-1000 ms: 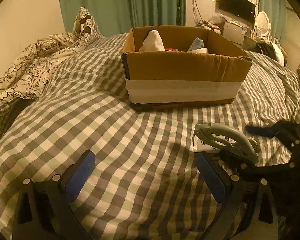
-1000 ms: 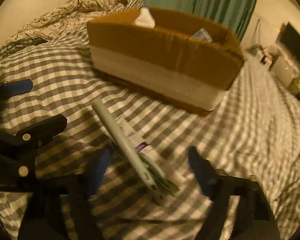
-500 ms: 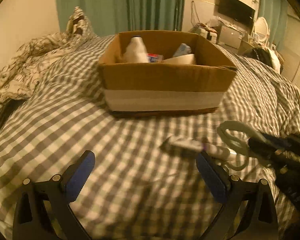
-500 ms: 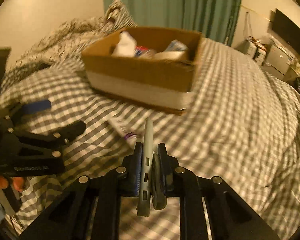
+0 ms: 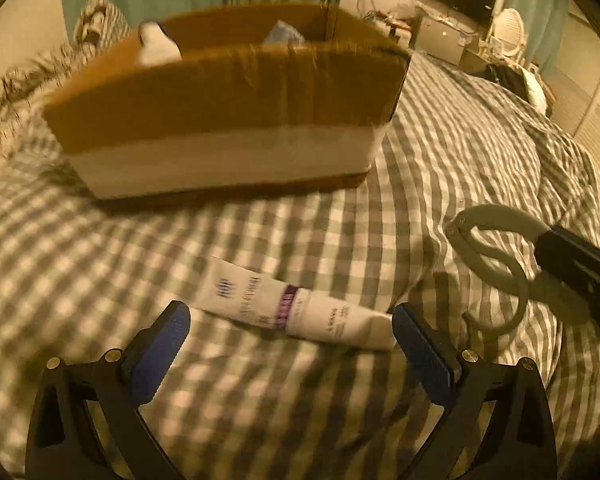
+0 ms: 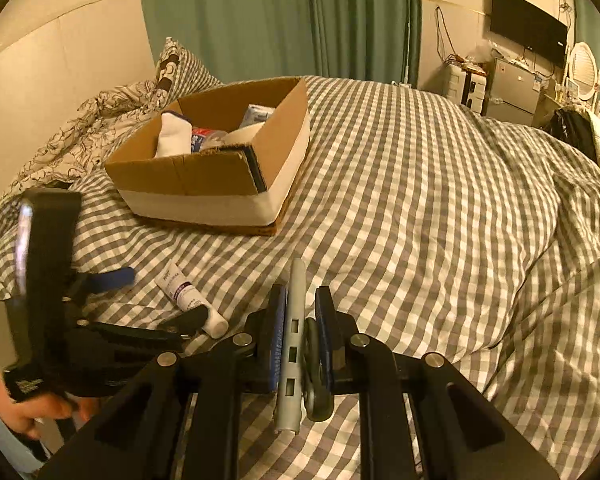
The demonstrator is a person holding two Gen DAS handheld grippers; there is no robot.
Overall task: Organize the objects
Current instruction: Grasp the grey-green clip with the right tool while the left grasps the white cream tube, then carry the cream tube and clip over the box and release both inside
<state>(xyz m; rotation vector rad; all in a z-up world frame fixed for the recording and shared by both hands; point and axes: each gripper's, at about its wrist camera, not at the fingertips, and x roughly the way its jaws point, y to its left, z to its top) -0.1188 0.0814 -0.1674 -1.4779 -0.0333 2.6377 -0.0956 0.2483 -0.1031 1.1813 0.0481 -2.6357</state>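
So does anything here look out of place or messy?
One thing: a white squeeze tube with a purple band lies loose on the grey checked bedspread, outside the brown cardboard box where the other items sit.

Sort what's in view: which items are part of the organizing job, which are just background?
Job:
- cardboard box, already holding a few items
- white tube lying on the bedspread, between the open left gripper fingers
- grey scissors, clamped in the right gripper

Background:
- checked bedspread
- floral duvet
- green curtains
- wall TV
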